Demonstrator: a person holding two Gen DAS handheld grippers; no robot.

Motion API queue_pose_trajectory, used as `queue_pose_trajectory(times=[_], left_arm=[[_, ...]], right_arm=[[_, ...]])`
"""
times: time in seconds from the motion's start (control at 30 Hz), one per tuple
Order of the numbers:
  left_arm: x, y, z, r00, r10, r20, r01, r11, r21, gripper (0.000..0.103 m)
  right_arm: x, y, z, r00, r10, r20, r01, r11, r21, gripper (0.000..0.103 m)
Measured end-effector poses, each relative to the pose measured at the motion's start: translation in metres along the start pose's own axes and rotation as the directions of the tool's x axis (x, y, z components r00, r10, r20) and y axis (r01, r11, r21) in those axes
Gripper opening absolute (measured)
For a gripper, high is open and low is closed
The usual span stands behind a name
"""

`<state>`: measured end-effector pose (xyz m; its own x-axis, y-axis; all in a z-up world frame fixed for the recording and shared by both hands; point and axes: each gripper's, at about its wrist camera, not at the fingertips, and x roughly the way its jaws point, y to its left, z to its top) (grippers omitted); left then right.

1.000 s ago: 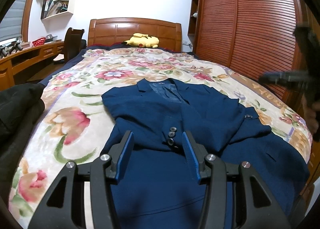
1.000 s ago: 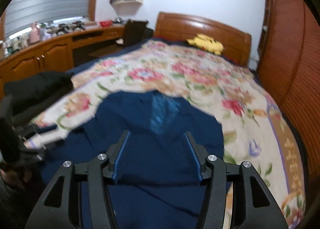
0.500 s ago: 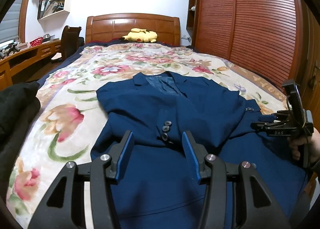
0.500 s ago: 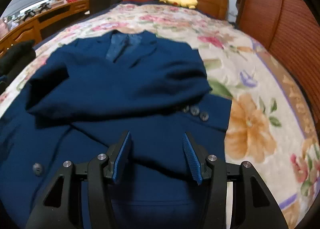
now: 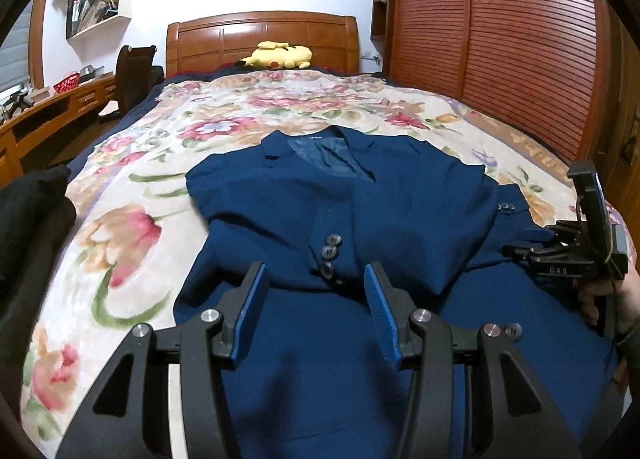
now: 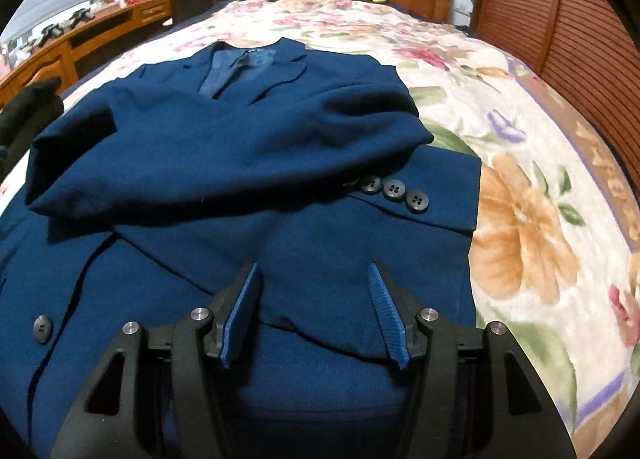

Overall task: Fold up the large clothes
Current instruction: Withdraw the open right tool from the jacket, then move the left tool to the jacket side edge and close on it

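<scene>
A navy blue jacket (image 5: 360, 199) lies face up on the floral bedspread (image 5: 132, 195), collar towards the headboard, both sleeves folded across its chest. One cuff with its buttons (image 5: 330, 251) rests at the middle, just beyond my left gripper (image 5: 315, 271), which stands open above the lower front with nothing between its pads. My right gripper (image 6: 313, 271) hovers low over the jacket (image 6: 220, 147) near its right hem, below the other buttoned cuff (image 6: 396, 191). Its jaws are opening and the pads press on nothing. In the left wrist view the right gripper (image 5: 520, 241) sits at the jacket's right edge, held by a hand (image 5: 600, 295).
A yellow plush toy (image 5: 280, 55) lies by the wooden headboard (image 5: 260, 39). Slatted wardrobe doors (image 5: 500, 39) run along the right side of the bed. A desk (image 5: 48, 111) and chair (image 5: 132, 75) stand at the left, with dark clothing (image 5: 28, 211) piled on the bed's left edge.
My right gripper came down from above to just over the jacket's right side, and its jaws widened a little. The left gripper edged slightly forward, still open.
</scene>
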<state>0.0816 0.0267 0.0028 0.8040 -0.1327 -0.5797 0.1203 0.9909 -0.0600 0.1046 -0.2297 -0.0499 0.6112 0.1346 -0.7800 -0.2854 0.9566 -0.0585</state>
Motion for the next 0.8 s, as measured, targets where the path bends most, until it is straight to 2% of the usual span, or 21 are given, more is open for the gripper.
queue_pose_trajectory(times=[0.27,0.4,0.53,0.7,0.73,0.8], left_arm=[[0.025,-0.02,0.041,0.999,-0.016,-0.041,0.016,1.0,0.011,0.049],[0.051,-0.035,0.062,0.996,-0.034,-0.086,0.035,0.999,0.007,0.049],[0.076,-0.047,0.071,0.99,-0.022,-0.14,0.026,0.999,0.028,0.049],[0.104,-0.057,0.069,0.973,-0.008,-0.23,0.026,0.997,0.077,0.048],[0.105,-0.057,0.068,0.971,-0.004,-0.238,0.024,0.996,0.083,0.034],[0.103,-0.055,0.065,0.969,-0.006,-0.246,0.027,0.996,0.085,0.017]], right_arm=[[0.0,0.0,-0.001,1.0,-0.002,0.017,0.002,1.0,0.001,0.057],[0.0,-0.001,-0.001,1.0,0.008,0.017,-0.008,1.0,0.01,0.058],[-0.001,-0.001,-0.001,1.0,0.009,0.018,-0.009,1.0,0.011,0.058],[-0.001,-0.001,-0.001,1.0,0.013,0.017,-0.013,1.0,0.015,0.058],[-0.001,-0.001,-0.001,1.0,0.015,0.017,-0.015,1.0,0.017,0.058],[-0.001,-0.002,-0.001,1.0,0.019,0.017,-0.019,1.0,0.019,0.058]])
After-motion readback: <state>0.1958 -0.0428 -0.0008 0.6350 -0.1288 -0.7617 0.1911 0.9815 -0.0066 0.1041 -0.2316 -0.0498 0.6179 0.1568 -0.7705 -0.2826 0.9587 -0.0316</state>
